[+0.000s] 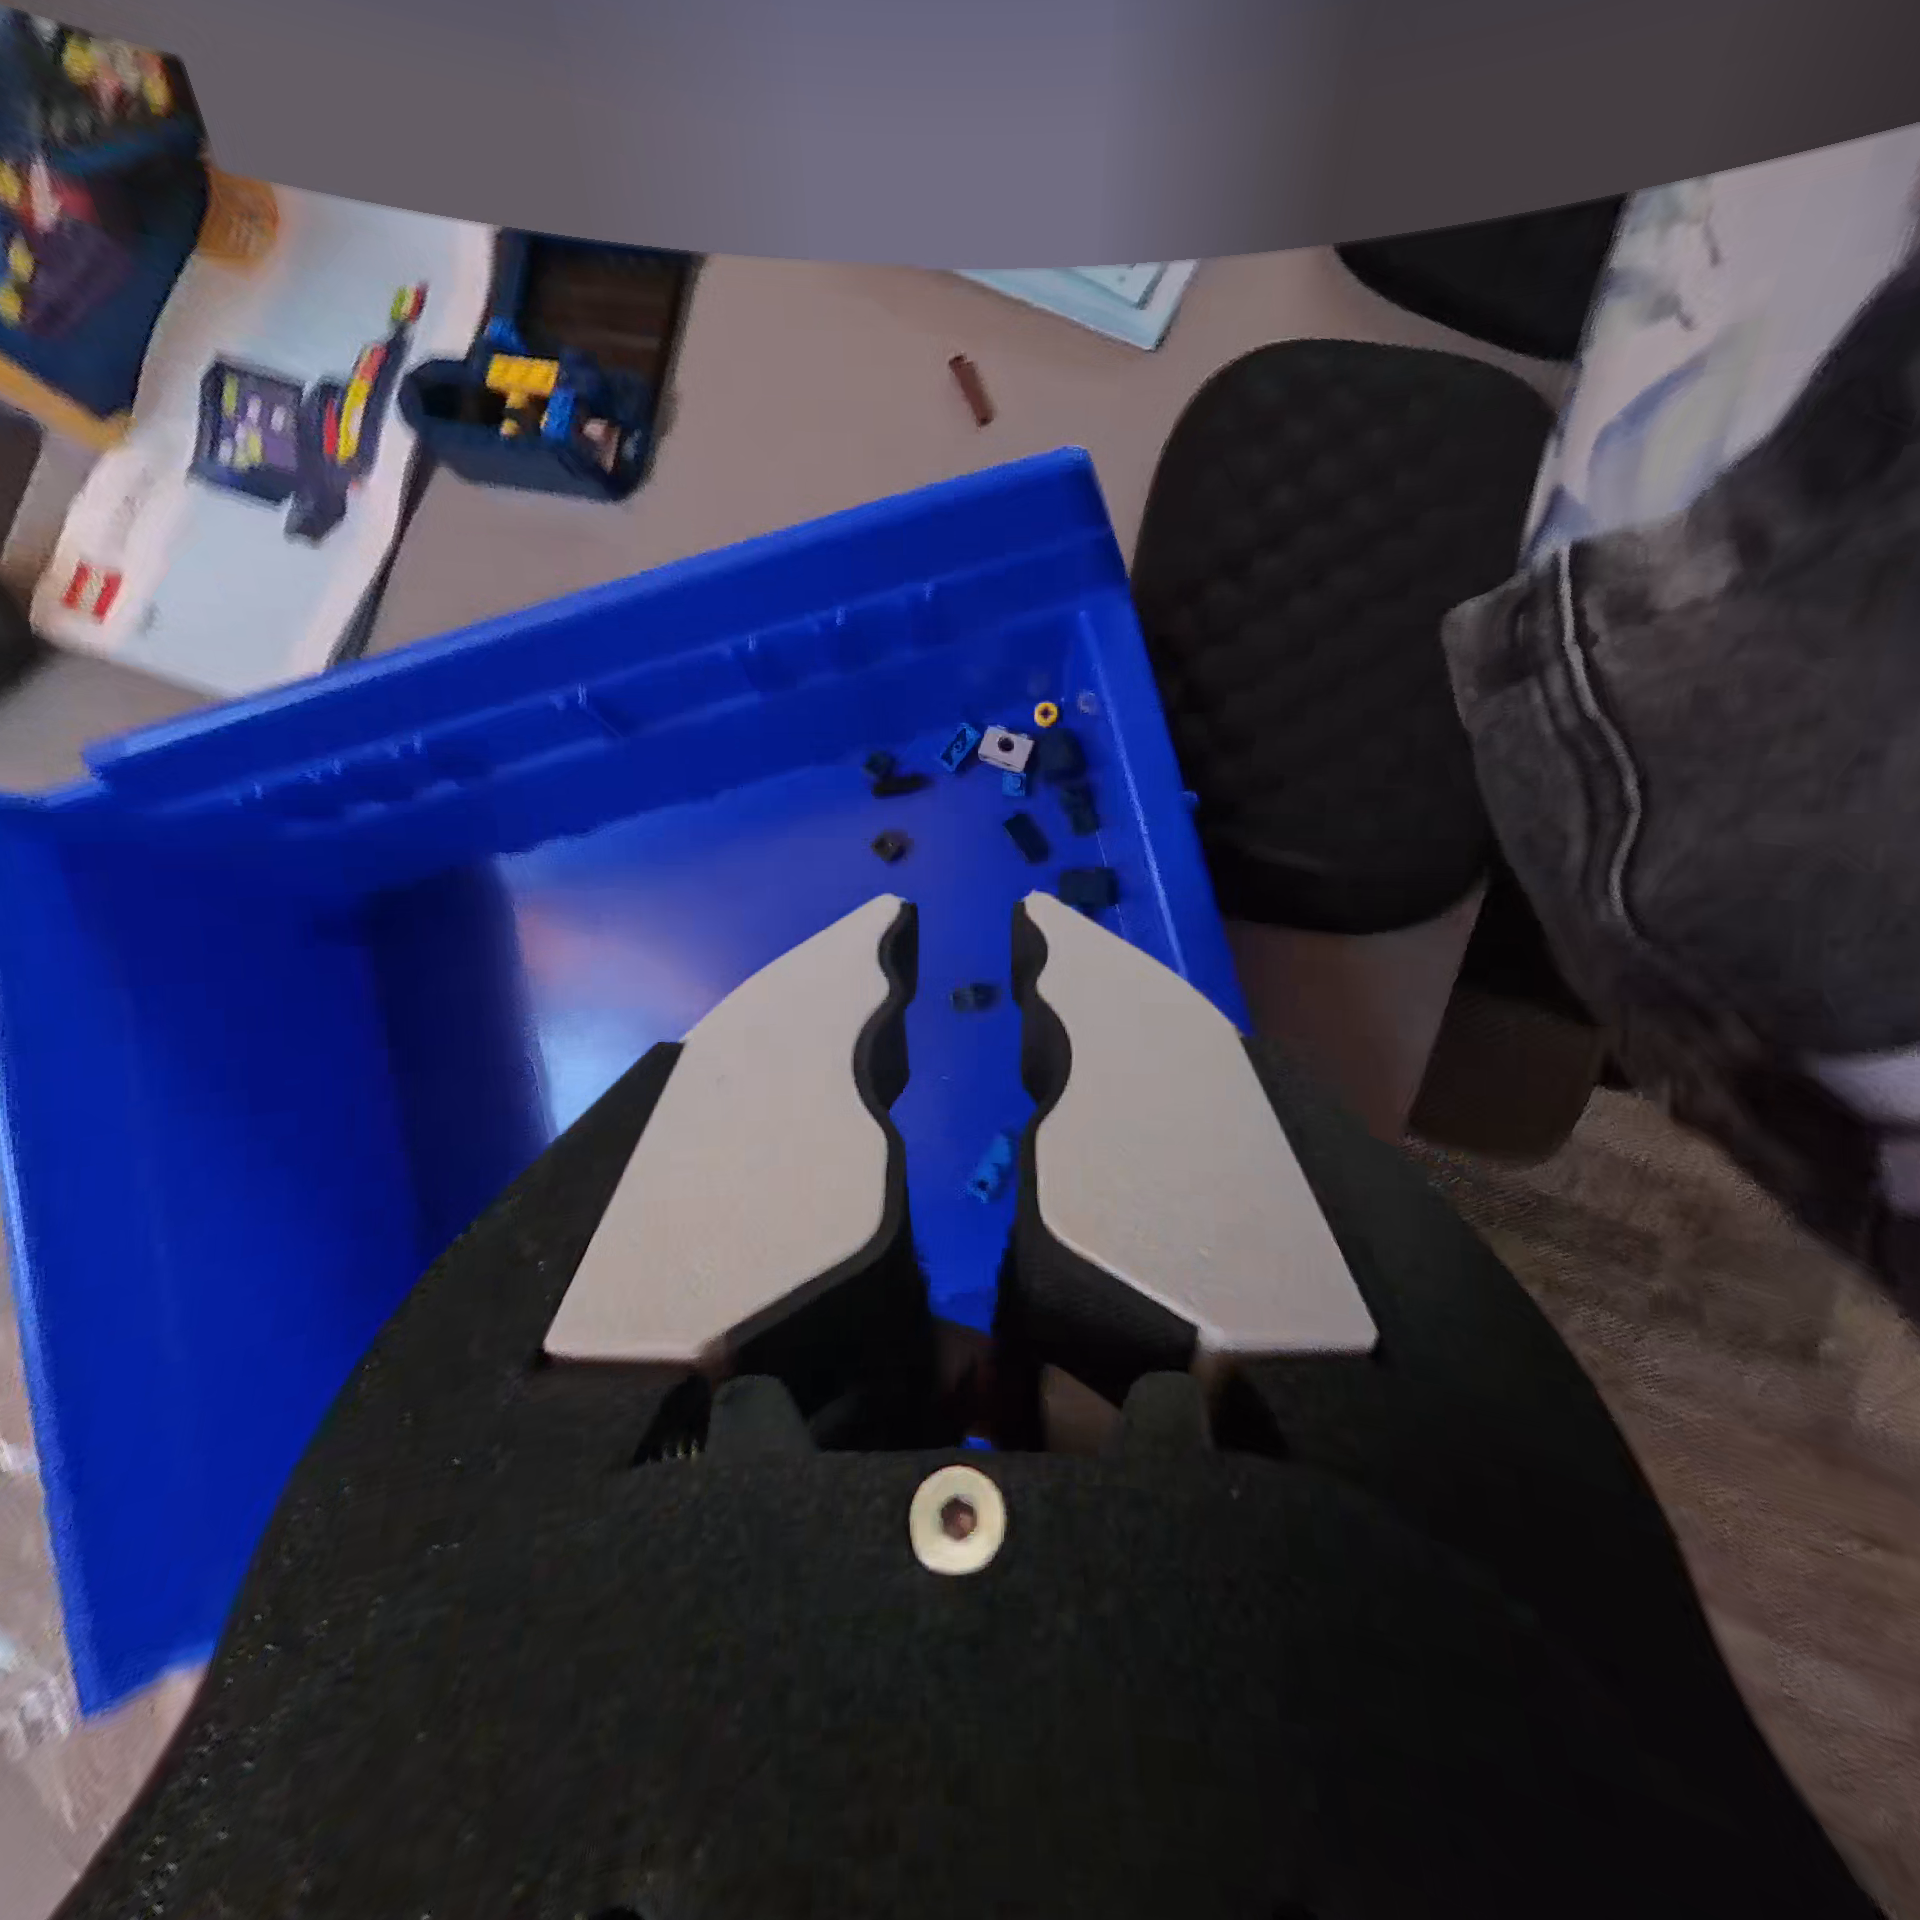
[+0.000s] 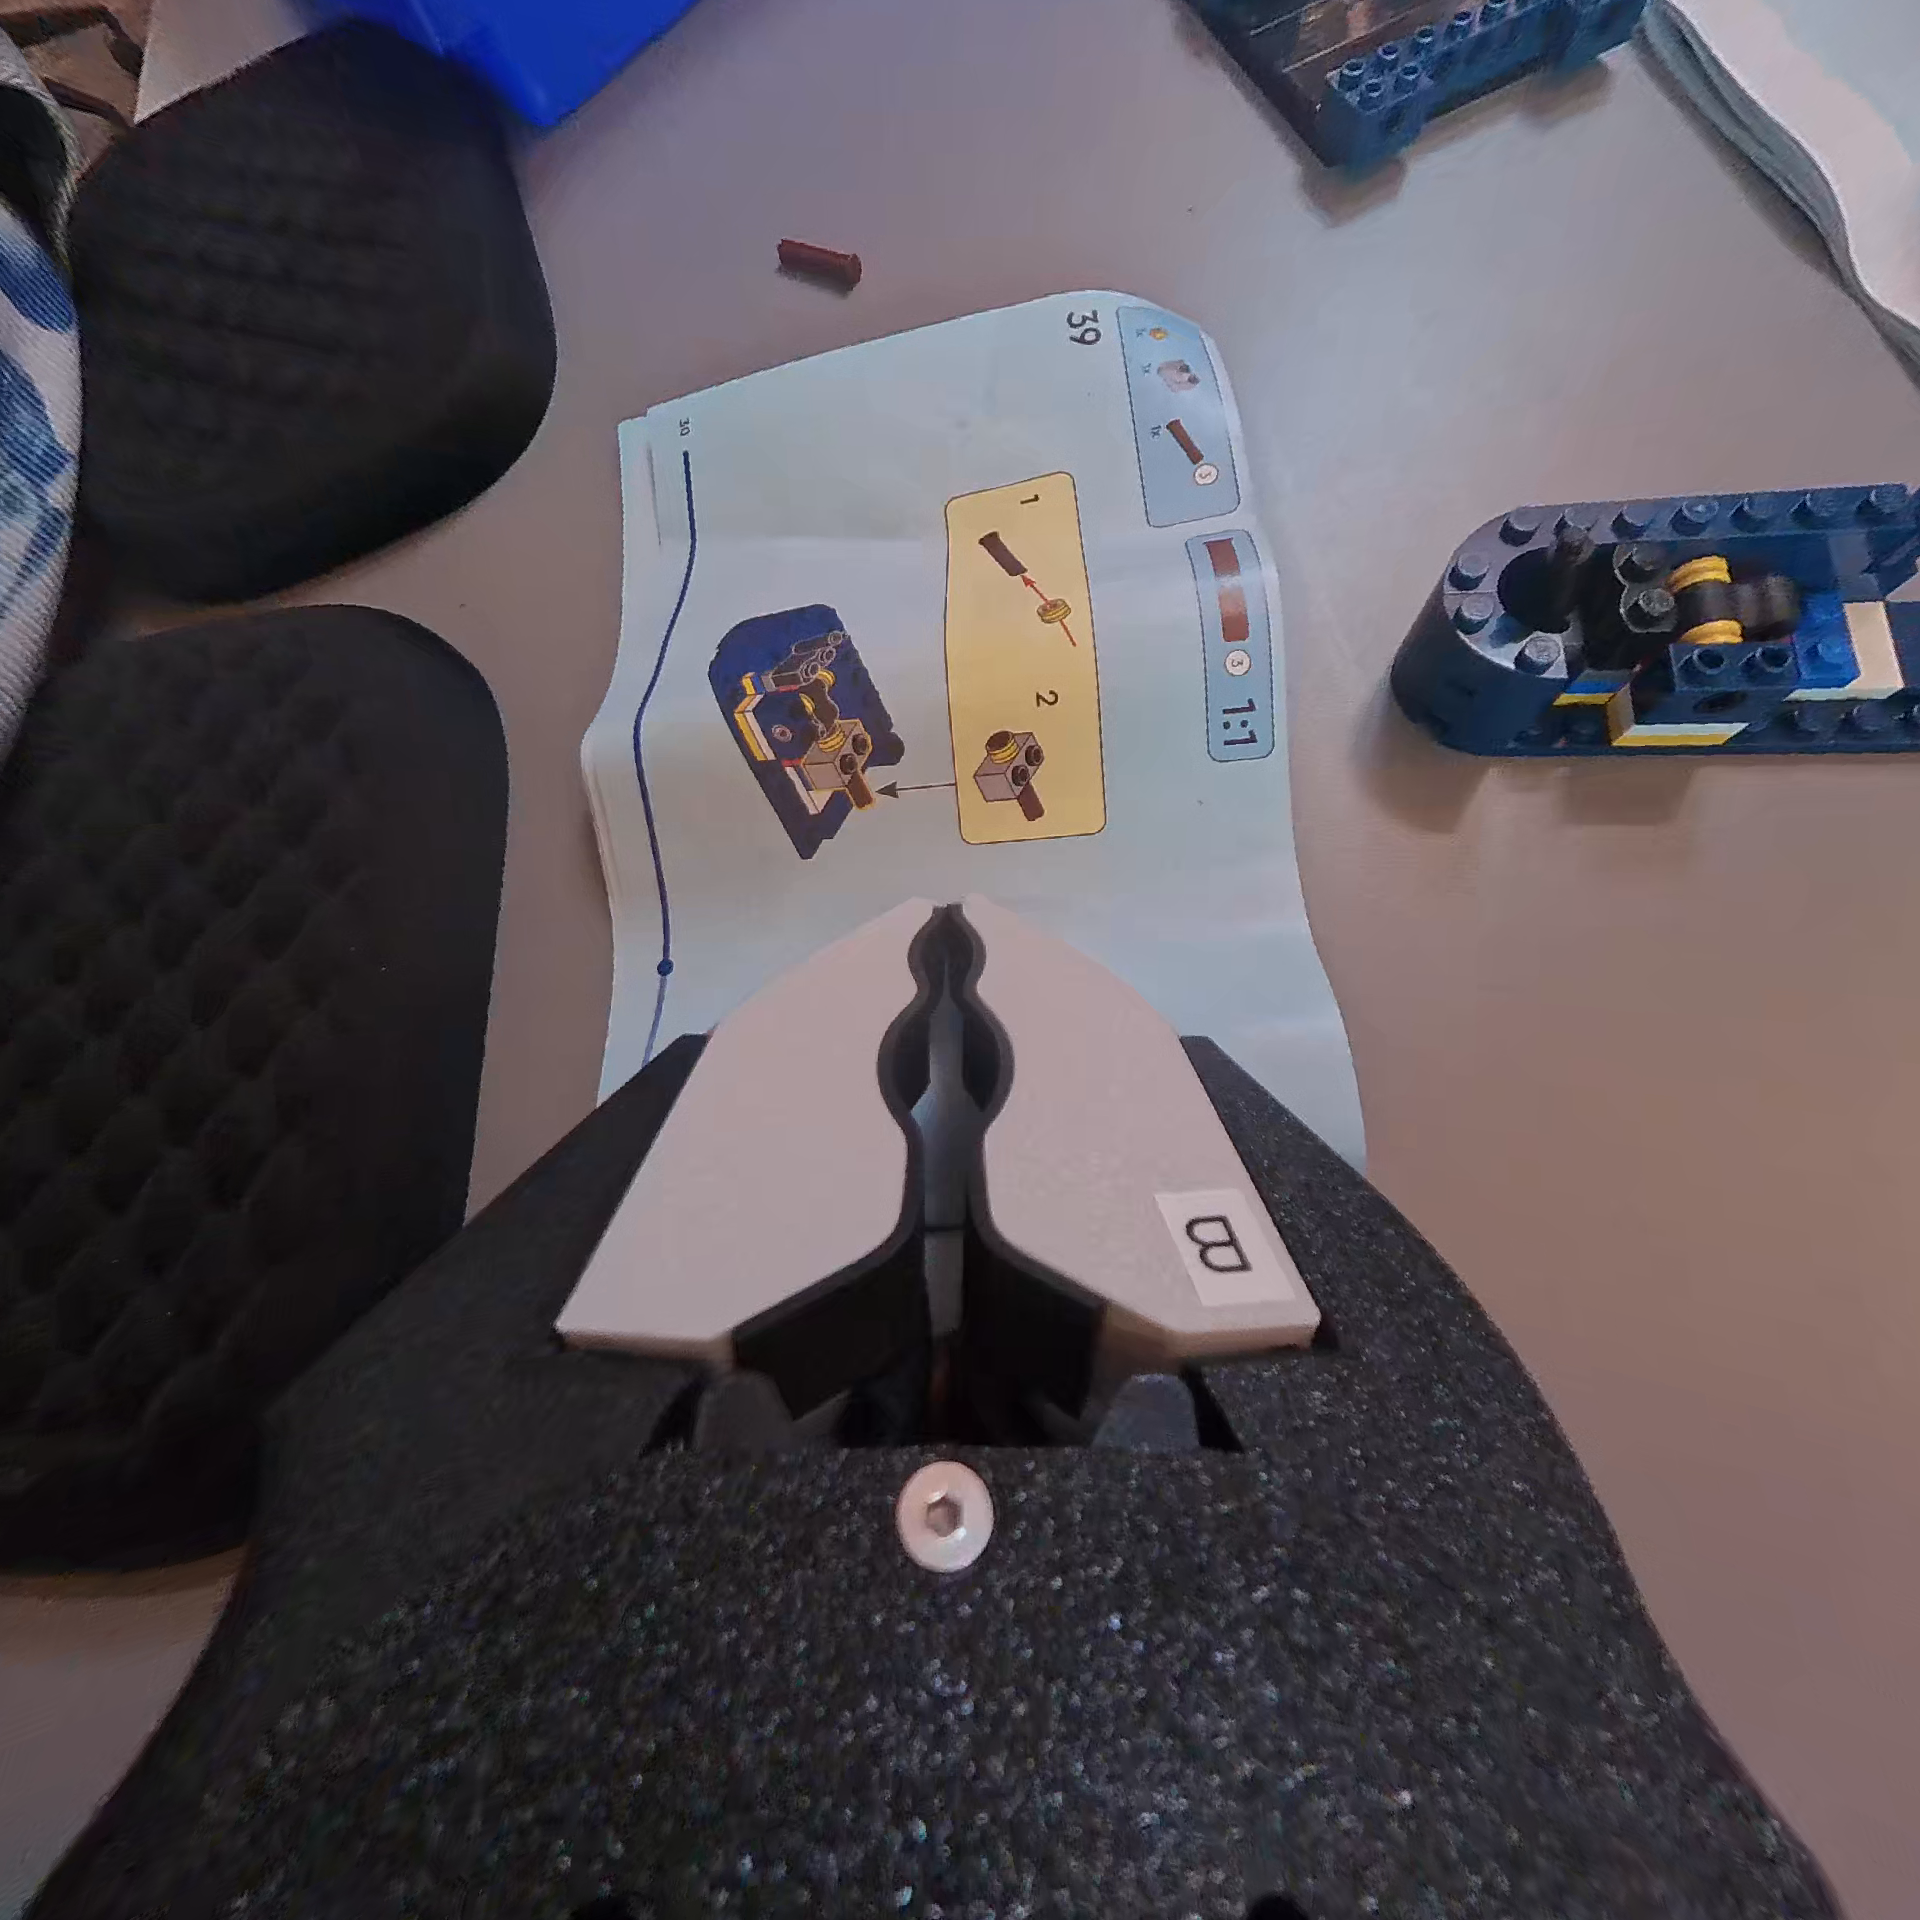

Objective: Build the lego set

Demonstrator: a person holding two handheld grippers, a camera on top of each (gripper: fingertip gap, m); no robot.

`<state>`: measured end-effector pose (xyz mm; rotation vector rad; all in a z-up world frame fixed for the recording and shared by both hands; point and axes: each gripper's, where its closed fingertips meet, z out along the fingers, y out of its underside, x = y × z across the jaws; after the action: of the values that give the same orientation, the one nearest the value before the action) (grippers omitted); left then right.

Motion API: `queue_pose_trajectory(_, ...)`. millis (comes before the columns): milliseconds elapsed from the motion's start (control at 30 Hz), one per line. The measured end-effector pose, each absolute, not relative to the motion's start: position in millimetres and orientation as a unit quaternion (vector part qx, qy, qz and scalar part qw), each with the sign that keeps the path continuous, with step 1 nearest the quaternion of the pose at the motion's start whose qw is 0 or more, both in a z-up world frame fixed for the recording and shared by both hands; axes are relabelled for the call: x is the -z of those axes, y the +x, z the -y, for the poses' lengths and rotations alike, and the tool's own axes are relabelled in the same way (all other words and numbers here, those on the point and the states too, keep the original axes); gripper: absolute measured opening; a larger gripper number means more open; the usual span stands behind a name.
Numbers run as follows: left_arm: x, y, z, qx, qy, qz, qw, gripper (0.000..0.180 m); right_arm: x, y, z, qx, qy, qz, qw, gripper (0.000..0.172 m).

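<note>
blue bin [image 1: 623, 665] holds small loose bricks [image 1: 1003, 746].

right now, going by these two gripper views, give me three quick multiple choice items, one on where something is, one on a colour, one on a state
1. Where do the small loose bricks lie?
A. on the open booklet
B. inside the blue bin
C. on the black cushion

2. What colour is the lone pin on the table beyond the booklet?
A. dark reddish brown
B. bright green
C. white

3. How do the right gripper's fingertips stand?
A. spread wide apart
B. clamped on a brick
C. closed together, tips meeting

Key:
1 B, they are scattered on the floor of the blue bin near its far corner.
2 A, it shows dark reddish brown against the table.
3 C, the tips meet over the booklet with nothing visible between them.
</note>
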<state>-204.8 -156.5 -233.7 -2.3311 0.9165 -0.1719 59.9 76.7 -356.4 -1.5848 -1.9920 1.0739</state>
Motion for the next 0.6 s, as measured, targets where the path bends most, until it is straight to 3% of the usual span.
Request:
queue_pose_trajectory(200, 276.5, -200.9, 157.2, 0.117, -0.798, -0.526, 0.268, 0.015, 356.4, 59.9, -76.7, -0.384, -0.565, 0.706, 0.185, 0.000)
queue_pose_trajectory(467, 310.2, -147.9, 103.7, 0.159, -0.717, -0.575, 0.361, 0.011, 356.4, 59.9, -76.7, -0.376, -0.561, 0.711, 0.197, 0.000)
queue_pose_trajectory(600, 329.7, -136.4, 102.5, 0.180, -0.738, -0.564, 0.322, 0.007, 356.4, 59.9, -76.6, -0.375, -0.561, 0.711, 0.198, 0.000)
